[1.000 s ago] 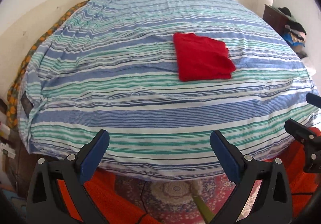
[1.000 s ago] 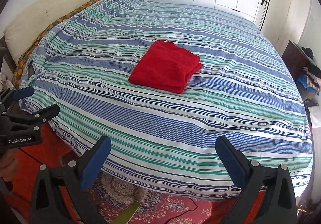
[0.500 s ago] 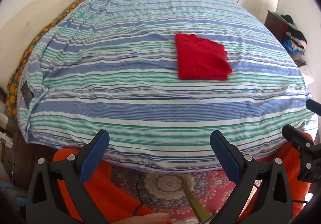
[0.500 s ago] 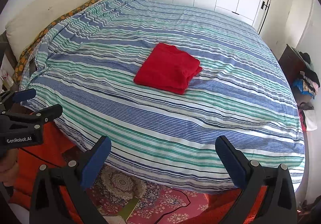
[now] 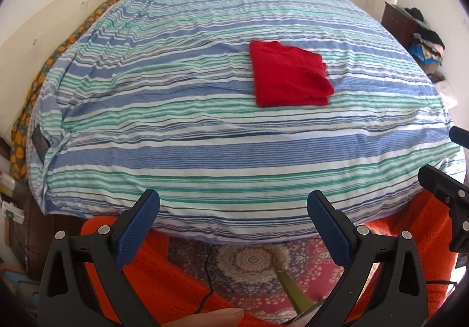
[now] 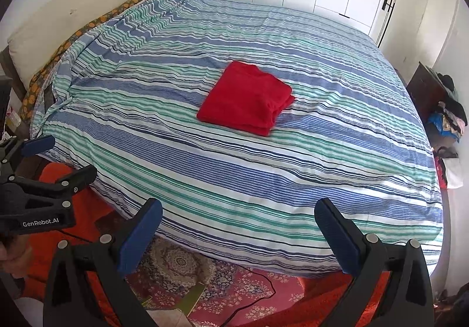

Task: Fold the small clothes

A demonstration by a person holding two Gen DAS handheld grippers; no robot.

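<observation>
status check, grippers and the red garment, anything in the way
Left gripper open, empty. Right gripper open, empty. Red garment folded, lying on striped bed cover, untouched. Nothing in the way.

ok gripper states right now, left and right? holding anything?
Left gripper: open, empty, back from the bed edge.
Right gripper: open, empty.
Folded red garment lies on the striped bedspread, apart from both.

Legible text: one item. "GenRobot.AI", white letters on the black body of the left gripper (image 6: 51, 155), seen in the right wrist view at the left edge of frame. No other readable text, labels or numbers in either view.
</observation>
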